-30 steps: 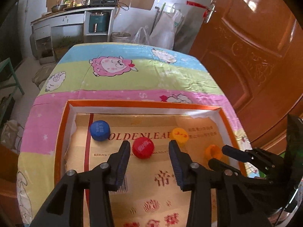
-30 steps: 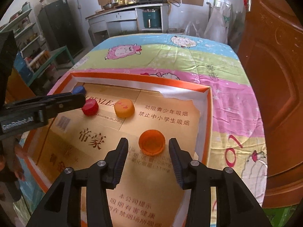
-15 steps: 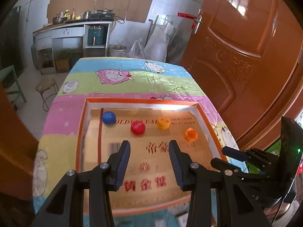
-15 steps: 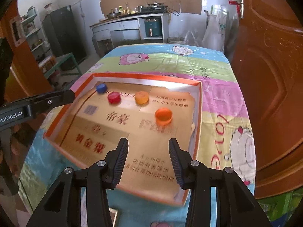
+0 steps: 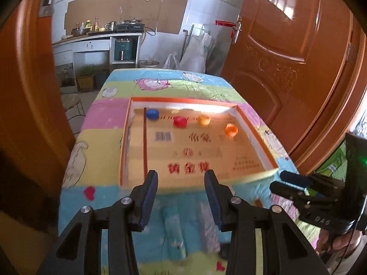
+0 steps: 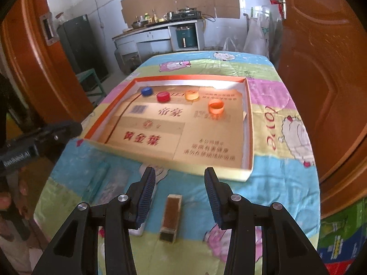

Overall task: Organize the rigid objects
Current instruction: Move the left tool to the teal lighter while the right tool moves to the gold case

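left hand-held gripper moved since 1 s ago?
Yes. The left hand-held gripper pulled back from the red cap, out past the tray's near edge.

Four caps sit in the tray (image 5: 257, 137); left claw (image 5: 181, 197) gapes empty.

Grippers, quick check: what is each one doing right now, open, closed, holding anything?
Left gripper: open, holding nothing, above the bedspread short of the tray.
Right gripper: open, holding nothing, above a small wooden block.

Motion blur smears the tray's (image 5: 257, 135) printed characters.
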Available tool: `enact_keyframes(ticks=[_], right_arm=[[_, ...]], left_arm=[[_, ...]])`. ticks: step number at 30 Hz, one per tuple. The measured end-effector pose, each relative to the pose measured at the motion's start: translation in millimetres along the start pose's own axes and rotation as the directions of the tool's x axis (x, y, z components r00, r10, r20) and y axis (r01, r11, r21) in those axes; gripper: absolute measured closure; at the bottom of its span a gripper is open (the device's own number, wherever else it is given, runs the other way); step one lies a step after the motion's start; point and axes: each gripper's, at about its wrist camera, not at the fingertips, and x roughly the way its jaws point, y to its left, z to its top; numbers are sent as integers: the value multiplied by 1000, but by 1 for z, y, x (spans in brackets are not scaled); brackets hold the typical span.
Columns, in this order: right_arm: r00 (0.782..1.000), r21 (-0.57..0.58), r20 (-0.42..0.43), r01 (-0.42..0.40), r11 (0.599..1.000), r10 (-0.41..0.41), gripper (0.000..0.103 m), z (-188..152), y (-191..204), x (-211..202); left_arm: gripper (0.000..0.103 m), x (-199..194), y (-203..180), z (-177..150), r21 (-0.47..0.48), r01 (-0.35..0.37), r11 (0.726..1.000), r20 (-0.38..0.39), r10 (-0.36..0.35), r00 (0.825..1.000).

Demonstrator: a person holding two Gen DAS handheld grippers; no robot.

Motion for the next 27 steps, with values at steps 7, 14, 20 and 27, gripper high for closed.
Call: enact_keyframes(ticks=[7, 14, 20, 27], right_arm=[[1000, 10, 11, -9, 1000, 9, 57, -22, 13, -13], [1000, 28, -4, 0, 1000, 0, 57, -35, 16, -11], [1000, 30, -19, 17, 999, -17, 57, -40, 15, 0], [998, 23, -41, 50, 998, -49, 57, -43, 15, 19]], left_arm=[[61, -8, 5, -25, -6, -12, 1000, -14, 12, 1000], [61, -2, 5, -44, -14, -20, 1000, -34, 19, 999], [61, 10, 4, -55, -3, -45, 999, -50, 44, 998], [61, 27, 5, -66, 26, -79, 996, -78, 81, 994]])
